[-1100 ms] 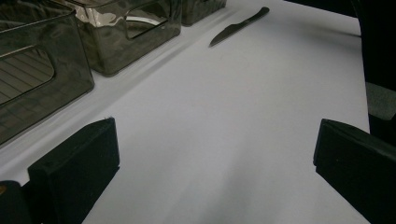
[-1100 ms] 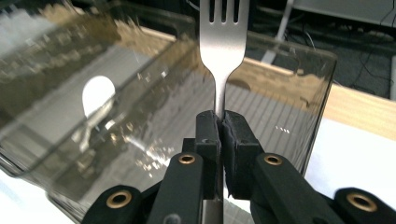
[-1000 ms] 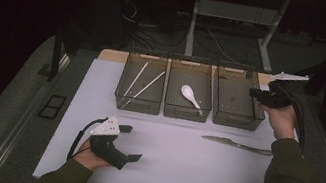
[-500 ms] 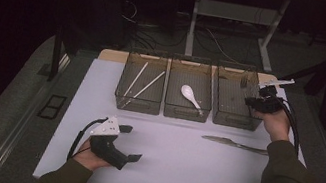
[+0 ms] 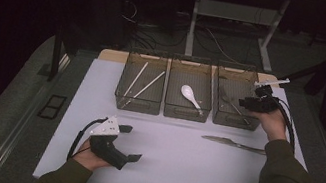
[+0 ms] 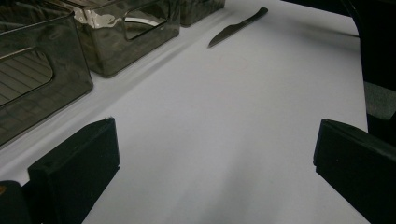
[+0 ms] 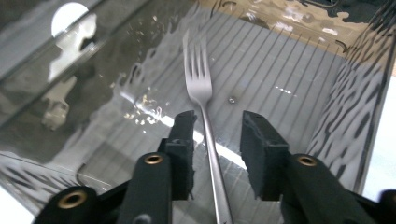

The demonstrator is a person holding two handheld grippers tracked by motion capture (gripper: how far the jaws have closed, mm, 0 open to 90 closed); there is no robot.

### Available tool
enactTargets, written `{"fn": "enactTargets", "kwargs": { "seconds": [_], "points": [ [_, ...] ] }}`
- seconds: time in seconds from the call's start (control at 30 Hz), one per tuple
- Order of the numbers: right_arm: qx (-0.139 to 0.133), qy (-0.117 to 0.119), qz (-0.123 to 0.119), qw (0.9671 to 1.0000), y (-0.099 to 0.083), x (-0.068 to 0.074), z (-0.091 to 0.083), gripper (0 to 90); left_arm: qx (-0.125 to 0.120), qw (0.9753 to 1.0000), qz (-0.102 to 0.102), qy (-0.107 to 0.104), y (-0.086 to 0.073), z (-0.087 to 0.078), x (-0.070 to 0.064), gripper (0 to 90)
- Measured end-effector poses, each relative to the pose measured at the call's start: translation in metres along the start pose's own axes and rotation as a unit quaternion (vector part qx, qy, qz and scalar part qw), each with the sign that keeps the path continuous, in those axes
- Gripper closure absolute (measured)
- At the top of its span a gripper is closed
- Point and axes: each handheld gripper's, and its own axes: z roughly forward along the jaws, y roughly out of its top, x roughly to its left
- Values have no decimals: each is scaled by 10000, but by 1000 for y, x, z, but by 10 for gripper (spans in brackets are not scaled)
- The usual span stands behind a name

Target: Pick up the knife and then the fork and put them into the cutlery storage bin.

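Left gripper (image 5: 127, 142) resting on the white table (image 5: 178, 165) with jaws wide apart and empty, knife (image 5: 233, 143) lying on the table, fork (image 7: 201, 93) on the floor of the rightmost bin (image 5: 232, 119), right gripper (image 7: 212, 135) with jaws parted either side of its handle, not clamping it

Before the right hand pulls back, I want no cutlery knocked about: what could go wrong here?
1. The fork lies between the right gripper's parted jaws; lifting carelessly could drag it against the right-hand bin's wall.
2. The knife lies under that forearm's path; a low sleeve might sweep it.
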Motion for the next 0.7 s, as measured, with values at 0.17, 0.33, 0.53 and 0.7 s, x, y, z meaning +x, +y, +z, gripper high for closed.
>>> {"fn": "enactTargets", "kwargs": {
  "seconds": [0.17,0.33,0.53,0.7],
  "points": [
    [-258,118,136,9995,0,-1,-12,555,-4,10000,-12,11,0,0,0,0],
    [-676,353,268,9967,-6,1,-35,554,7,10000,3,5,0,0,0,0],
    [-833,469,12,9954,-20,7,-61,694,12,10000,2,12,1,0,0,0],
    [-897,693,-157,9934,-33,12,-81,827,8,10000,6,19,1,0,0,0]
  ]
}}
